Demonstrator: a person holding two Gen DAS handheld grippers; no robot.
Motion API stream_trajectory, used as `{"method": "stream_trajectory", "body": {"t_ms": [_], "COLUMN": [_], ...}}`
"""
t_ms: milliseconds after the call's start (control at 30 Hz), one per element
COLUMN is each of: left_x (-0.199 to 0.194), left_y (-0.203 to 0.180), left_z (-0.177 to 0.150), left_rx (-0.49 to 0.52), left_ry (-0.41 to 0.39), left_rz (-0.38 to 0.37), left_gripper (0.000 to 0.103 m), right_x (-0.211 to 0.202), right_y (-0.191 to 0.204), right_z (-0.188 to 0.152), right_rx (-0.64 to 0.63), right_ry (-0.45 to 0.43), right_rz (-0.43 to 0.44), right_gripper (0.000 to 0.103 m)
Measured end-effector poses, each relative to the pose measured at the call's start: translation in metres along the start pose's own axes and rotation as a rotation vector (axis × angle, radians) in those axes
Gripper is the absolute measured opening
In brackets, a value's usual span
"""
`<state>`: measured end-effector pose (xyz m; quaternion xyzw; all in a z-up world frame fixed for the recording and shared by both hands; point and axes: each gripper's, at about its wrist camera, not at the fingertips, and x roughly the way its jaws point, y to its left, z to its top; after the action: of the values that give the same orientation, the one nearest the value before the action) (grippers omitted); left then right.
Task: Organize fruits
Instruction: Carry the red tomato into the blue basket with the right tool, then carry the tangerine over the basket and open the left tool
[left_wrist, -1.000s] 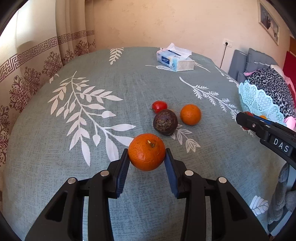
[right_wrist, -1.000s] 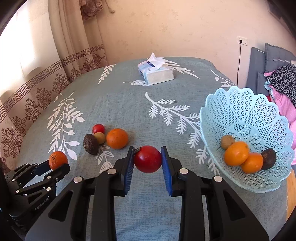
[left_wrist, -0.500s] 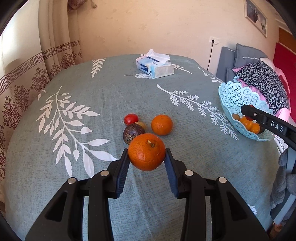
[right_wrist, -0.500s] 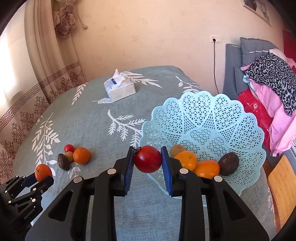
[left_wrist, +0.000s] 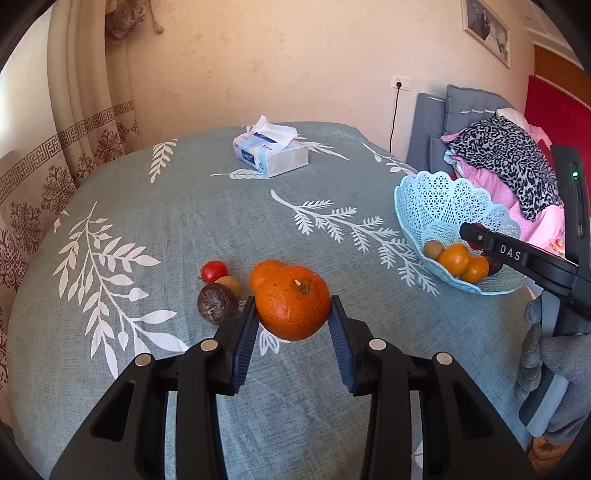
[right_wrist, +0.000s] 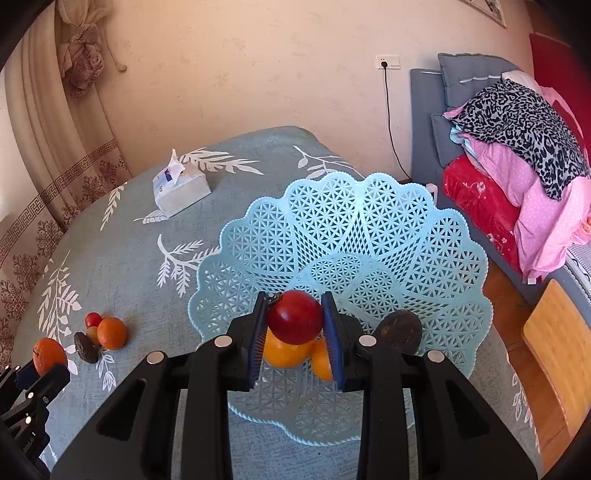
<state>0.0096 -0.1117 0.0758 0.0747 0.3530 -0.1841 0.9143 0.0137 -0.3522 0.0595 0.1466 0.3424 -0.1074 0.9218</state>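
Observation:
My left gripper (left_wrist: 292, 325) is shut on a large orange (left_wrist: 293, 302), held above the table. Behind it on the cloth lie a second orange (left_wrist: 263, 271), a small red fruit (left_wrist: 214, 270), a dark passion fruit (left_wrist: 217, 303) and a small tan fruit (left_wrist: 231, 284). My right gripper (right_wrist: 294, 334) is shut on a red apple (right_wrist: 294, 320) and holds it over the light blue lattice basket (right_wrist: 369, 236). In the basket lie oranges (right_wrist: 282, 352) and a dark fruit (right_wrist: 400, 331). The basket also shows in the left wrist view (left_wrist: 436, 206).
A tissue box (left_wrist: 271, 155) stands at the far side of the round table with its leaf-patterned cloth (left_wrist: 147, 206). A grey sofa with piled clothes (right_wrist: 517, 147) is to the right. A wooden stool (right_wrist: 557, 347) stands by the table's right edge.
My right gripper has carried the apple rightward from the table middle to above the basket. My left gripper has turned right with the orange, so the basket has come further into its view.

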Motion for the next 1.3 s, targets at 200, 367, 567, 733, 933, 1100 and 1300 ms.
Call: {"method": "stream_trajectory", "body": {"t_ms": [200, 367, 567, 733, 933, 1100, 1300], "left_x": [0.002, 0.008, 0.023, 0.043, 0.067, 0.082, 0.093], "left_y": [-0.023, -0.043, -0.065, -0.084, -0.11, -0.122, -0.12], "left_z": [0.016, 0.029, 0.048, 0.062, 0.064, 0.07, 0.077], "left_rx": [0.048, 0.079, 0.112, 0.132, 0.163, 0.177, 0.149], "left_ry": [-0.019, -0.029, -0.031, -0.01, 0.028, 0.035, 0.038], "left_rz": [-0.039, -0.08, -0.116, -0.162, -0.192, -0.199, -0.185], "left_gripper": [0.039, 0.039, 0.039, 0.039, 0.039, 0.039, 0.06], "right_x": [-0.007, -0.018, -0.028, -0.03, -0.029, -0.03, -0.031], "right_y": [-0.015, -0.034, -0.058, -0.061, -0.055, -0.054, -0.056], "right_z": [0.007, 0.017, 0.024, 0.024, 0.023, 0.024, 0.024], "right_rx": [0.04, 0.081, 0.14, 0.139, 0.091, 0.068, 0.073], "right_ry": [-0.026, -0.062, -0.085, -0.094, -0.113, -0.131, -0.132], "right_rz": [-0.007, -0.021, -0.047, -0.059, -0.108, -0.142, -0.147], "right_gripper": [0.056, 0.056, 0.056, 0.056, 0.056, 0.056, 0.056]}}
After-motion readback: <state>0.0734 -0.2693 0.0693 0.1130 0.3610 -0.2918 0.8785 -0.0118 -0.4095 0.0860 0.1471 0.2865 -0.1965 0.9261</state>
